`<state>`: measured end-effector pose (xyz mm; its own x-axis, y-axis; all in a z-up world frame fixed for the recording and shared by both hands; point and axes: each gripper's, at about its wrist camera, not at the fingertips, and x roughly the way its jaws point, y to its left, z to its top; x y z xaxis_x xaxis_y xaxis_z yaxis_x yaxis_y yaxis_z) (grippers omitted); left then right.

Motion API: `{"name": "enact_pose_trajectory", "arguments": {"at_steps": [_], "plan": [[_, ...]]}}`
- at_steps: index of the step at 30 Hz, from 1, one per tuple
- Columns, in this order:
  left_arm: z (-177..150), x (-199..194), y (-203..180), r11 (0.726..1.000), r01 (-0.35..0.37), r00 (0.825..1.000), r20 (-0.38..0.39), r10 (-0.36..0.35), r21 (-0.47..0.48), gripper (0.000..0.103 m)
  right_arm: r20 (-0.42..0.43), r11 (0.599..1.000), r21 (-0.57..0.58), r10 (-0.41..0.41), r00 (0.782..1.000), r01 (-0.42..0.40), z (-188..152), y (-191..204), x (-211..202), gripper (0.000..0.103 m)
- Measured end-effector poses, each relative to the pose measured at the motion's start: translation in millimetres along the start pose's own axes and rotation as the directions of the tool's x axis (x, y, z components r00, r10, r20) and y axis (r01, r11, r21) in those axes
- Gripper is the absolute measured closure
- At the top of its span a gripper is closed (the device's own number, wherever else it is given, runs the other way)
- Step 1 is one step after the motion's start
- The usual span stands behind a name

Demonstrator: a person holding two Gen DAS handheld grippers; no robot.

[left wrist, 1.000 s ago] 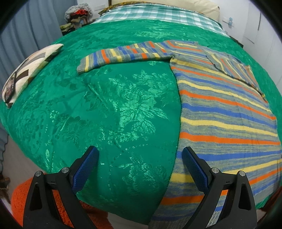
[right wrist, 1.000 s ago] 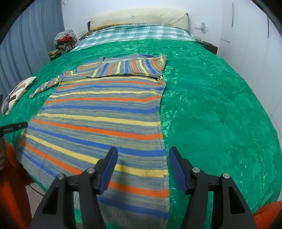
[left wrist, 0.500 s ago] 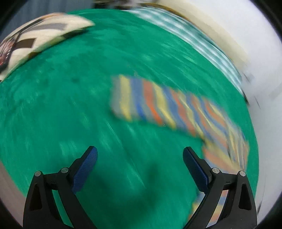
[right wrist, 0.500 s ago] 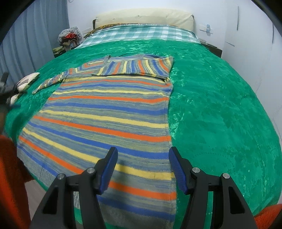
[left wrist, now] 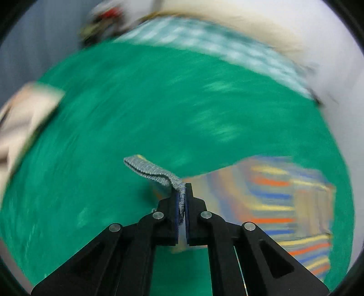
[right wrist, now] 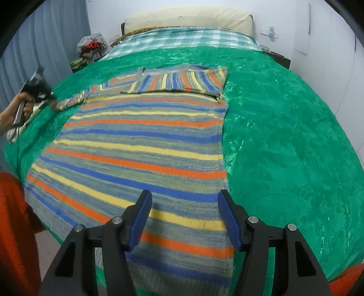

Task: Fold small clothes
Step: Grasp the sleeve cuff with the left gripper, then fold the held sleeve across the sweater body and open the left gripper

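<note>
A striped knit sweater [right wrist: 145, 145] in grey, blue, yellow and orange lies flat on a green bedspread [right wrist: 284, 136]. Its right sleeve [right wrist: 182, 79] is folded across the chest. Its left sleeve [right wrist: 72, 101] stretches out to the left. My left gripper [left wrist: 181, 198] is shut on the grey ribbed cuff [left wrist: 157, 173] of that sleeve and holds it just above the bedspread [left wrist: 113, 136]; it also shows in the right wrist view [right wrist: 51, 100]. My right gripper [right wrist: 184, 205] is open and empty, above the sweater's hem near its right edge.
A beige patterned cushion [left wrist: 20, 118] lies at the bed's left edge. A checked blanket [right wrist: 182, 38] and a cream pillow [right wrist: 188, 18] lie at the head of the bed. A bundle of things [right wrist: 91, 47] stands left of it. White wall at right.
My left gripper has swung from the sweater's lower left side up to the left sleeve end and shut on the cuff. My right gripper has barely moved.
</note>
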<state>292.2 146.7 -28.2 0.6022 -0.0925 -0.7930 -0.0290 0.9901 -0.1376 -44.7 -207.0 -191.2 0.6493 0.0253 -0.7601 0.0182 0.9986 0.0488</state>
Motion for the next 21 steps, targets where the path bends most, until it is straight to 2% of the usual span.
{"name": "enact_pose_trajectory", "arguments": {"at_steps": [3,5,7,8,9,10,12,15,17,19,21], "plan": [[15.6,-28.9,-102.2,0.976,0.135,0.988,0.046,-0.145,0.17,0.101,0.01,0.999,0.032,0.023,1.0,-0.023,2.1,-4.6,-3.0,0.043],[10.4,-35.3,-168.1,0.938,0.208,0.974,0.029,-0.225,0.277,0.1,0.012,0.998,0.051,0.034,0.999,-0.035,2.1,-8.1,-4.1,0.043],[-0.6,-23.7,-216.9,0.906,0.248,0.966,-0.022,-0.257,0.343,0.091,0.015,0.997,0.063,0.035,0.999,-0.036,1.5,-11.4,-5.3,0.043],[-4.0,-13.8,-231.3,0.895,0.264,0.964,-0.066,-0.258,0.359,0.064,0.018,0.997,0.068,0.035,0.999,-0.036,0.9,-13.3,-6.1,0.043],[-9.6,0.1,-245.0,0.891,0.264,0.964,-0.123,-0.234,0.368,0.032,0.018,0.997,0.073,0.036,0.999,-0.037,0.2,-14.8,-6.7,0.043],[-13.9,11.2,-251.7,0.898,0.242,0.969,-0.145,-0.202,0.366,0.026,0.018,0.997,0.075,0.035,0.999,-0.036,0.1,-16.1,-6.7,0.043],[-15.8,19.4,-246.3,0.918,0.216,0.975,-0.125,-0.184,0.332,0.025,0.022,0.996,0.079,0.032,0.999,-0.034,-1.2,-17.9,-8.6,0.043],[-8.0,31.8,-210.3,0.964,0.171,0.982,-0.111,-0.15,0.204,0.025,0.032,0.995,0.085,0.039,0.999,-0.042,-2.8,-19.7,-13.4,0.043],[-18.0,42.4,-183.2,0.983,0.133,0.987,-0.108,-0.119,0.129,0.023,0.028,0.995,0.084,0.046,0.999,-0.049,-3.0,-19.8,-12.1,0.043],[-39.9,61.9,-162.3,0.991,0.066,0.99,-0.134,-0.05,0.118,0.019,0.018,0.995,0.085,0.053,0.998,-0.054,-3.7,-19.1,-9.5,0.042],[-71.8,97.3,-152.5,0.977,-0.054,0.974,-0.203,0.097,0.208,0.017,0.005,0.994,0.087,0.062,0.998,-0.062,-3.1,-17.8,-5.1,0.042]]}}
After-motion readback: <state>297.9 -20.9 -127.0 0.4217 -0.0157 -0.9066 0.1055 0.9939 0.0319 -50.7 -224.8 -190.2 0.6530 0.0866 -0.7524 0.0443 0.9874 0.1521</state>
